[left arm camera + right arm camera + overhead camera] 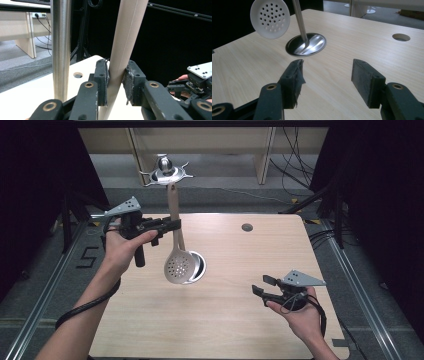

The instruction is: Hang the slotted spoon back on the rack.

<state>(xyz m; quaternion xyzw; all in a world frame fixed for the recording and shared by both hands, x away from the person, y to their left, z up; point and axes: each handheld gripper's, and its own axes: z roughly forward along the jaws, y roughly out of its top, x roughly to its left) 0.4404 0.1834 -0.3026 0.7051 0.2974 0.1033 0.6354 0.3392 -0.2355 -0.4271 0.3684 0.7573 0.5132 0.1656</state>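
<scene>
My left gripper [175,225] is shut on the beige handle [127,32] of a slotted spoon. The spoon hangs with its white perforated head [179,267] down, just above the table's middle left. In the right gripper view the head [270,18] floats at the top left. My right gripper [260,285] is held low over the table's front right. It is open, with nothing between its jaws [327,75]. It points toward the spoon. In the left gripper view the right gripper [197,82] shows at the far right.
A steel rod [299,20] rises from a shiny round disc [306,44] set in the light wooden table [240,330], right beside the spoon's head. The rod [60,50] stands close to my left jaw. A round cable hole [247,227] lies near the far edge. Dark curtains flank both sides.
</scene>
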